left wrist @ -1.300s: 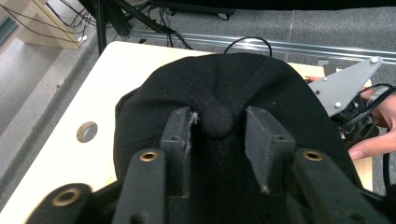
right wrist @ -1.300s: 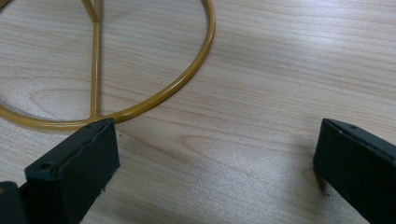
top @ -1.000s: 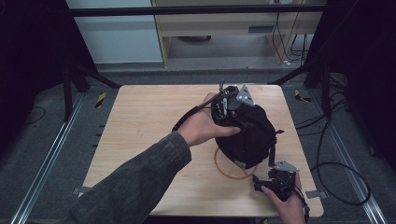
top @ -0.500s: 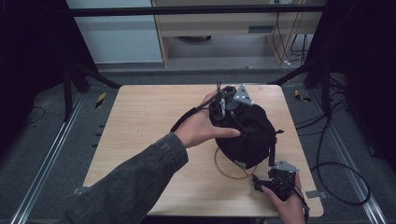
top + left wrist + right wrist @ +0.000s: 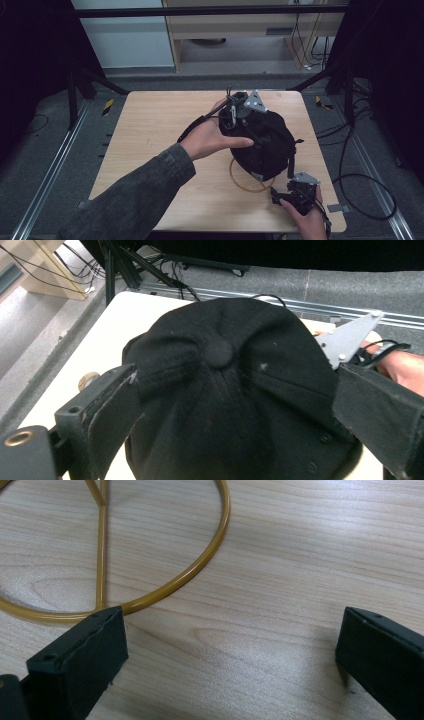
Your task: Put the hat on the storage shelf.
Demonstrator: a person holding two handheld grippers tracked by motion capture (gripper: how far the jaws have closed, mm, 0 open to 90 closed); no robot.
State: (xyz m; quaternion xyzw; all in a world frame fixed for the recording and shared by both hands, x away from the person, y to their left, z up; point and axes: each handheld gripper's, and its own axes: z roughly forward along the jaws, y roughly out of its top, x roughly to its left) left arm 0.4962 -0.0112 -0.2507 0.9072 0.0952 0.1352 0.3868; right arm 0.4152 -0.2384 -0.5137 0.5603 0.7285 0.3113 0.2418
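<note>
while the person's left hand (image 5: 212, 140) reached in from the lower left across the wooden table (image 5: 150, 130), its thumb lay against the near side of a black cap (image 5: 262, 142) that sat a little right of the table's middle. the left gripper (image 5: 240, 107) rested at the far edge of that cap, its grey three-cornered plate on top. in the left gripper view its two black jaws stood wide apart, one on either side of the cap (image 5: 225, 390), whose top button faced the camera; whether the pads actually pressed the fabric i could not tell. under the cap a gold wire ring (image 5: 247, 182) lay flat on the table, its near arc showing. further right, at the table's near right corner, the right hand (image 5: 305, 222) held the right gripper (image 5: 295, 192) low over the wood. in the right gripper view its jaws were spread wide with nothing between them, the left jaw tip just over the gold wire ring (image 5: 190, 570).
</note>
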